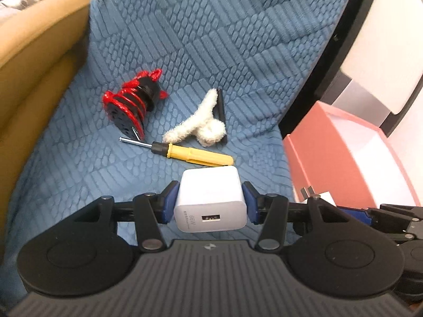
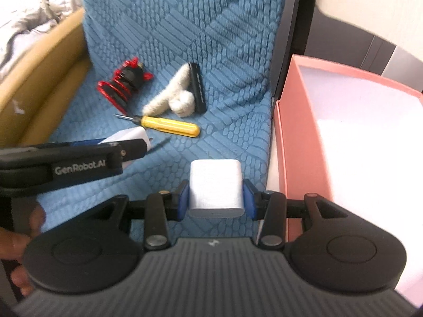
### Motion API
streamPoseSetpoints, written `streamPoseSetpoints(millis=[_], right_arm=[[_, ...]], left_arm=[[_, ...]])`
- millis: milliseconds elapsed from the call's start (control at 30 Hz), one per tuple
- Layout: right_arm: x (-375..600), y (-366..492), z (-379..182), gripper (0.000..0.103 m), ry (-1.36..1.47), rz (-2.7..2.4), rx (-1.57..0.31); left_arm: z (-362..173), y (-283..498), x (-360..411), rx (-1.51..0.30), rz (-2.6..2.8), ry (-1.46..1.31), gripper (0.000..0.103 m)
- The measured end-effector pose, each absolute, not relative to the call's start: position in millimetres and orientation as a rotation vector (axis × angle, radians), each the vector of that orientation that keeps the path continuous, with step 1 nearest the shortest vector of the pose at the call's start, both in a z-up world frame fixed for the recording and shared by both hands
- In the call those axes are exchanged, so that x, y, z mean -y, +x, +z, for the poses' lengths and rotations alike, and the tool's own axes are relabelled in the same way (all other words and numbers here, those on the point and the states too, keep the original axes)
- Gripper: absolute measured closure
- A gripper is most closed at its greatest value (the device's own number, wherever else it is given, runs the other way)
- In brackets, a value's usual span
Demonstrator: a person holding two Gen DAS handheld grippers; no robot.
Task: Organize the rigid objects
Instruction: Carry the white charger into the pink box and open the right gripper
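My left gripper (image 1: 210, 200) is shut on a white 66W USB charger (image 1: 210, 198), held above the blue textured cover (image 1: 198, 52). My right gripper (image 2: 216, 195) is shut on a second white charger (image 2: 216, 189), just left of the pink box (image 2: 304, 132). The left gripper with its charger (image 2: 132, 137) also shows at the left of the right wrist view. On the cover lie a yellow-handled screwdriver (image 1: 195, 153), a red and black spring part (image 1: 132, 105), a fluffy white hair clip (image 1: 201, 121) and a black bar (image 1: 221, 111).
The open pink box (image 1: 330, 158) with a white inside stands to the right of the cover. A tan cushion edge (image 1: 31, 66) runs along the left. A black frame (image 1: 325, 60) borders the cover's right side.
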State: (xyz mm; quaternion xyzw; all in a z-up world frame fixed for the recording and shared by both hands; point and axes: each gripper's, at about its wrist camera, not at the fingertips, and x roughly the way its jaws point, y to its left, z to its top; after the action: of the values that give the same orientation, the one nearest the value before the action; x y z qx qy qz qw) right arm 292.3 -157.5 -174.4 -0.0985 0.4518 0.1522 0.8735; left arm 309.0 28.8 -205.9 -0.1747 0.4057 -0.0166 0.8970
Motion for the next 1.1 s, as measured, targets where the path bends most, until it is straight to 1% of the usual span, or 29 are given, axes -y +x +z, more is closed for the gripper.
streamPoseSetpoints(millis=[200, 367, 600, 833, 1100], right_arm=[[162.9, 259.0, -134.0, 0.058, -0.216, 0.327, -0.881], [173.7, 235.4, -101.0, 0.058, -0.172, 0.338, -0.854], [186.0, 199.6, -66.2, 0.058, -0.173, 0.362, -0.799], [210.5, 180.4, -56.2, 0.058, -0.137, 0.354, -0.774], [251.1, 168.1, -41.5, 0.058, -0.095, 0.315, -0.734]], left_arm=[[-169.4, 274.5, -24.4, -0.803, -0.007, -0.397, 0.046], [-137.5, 242.9, -23.6, -0.758, 0.018, -0.399, 0.046], [-100.5, 198.6, -14.8, -0.717, 0.035, -0.415, 0.046], [-79.4, 174.6, 13.2, -0.68, 0.021, -0.404, 0.046], [-60.8, 171.6, 52.2, -0.65, -0.018, -0.368, 0.046]])
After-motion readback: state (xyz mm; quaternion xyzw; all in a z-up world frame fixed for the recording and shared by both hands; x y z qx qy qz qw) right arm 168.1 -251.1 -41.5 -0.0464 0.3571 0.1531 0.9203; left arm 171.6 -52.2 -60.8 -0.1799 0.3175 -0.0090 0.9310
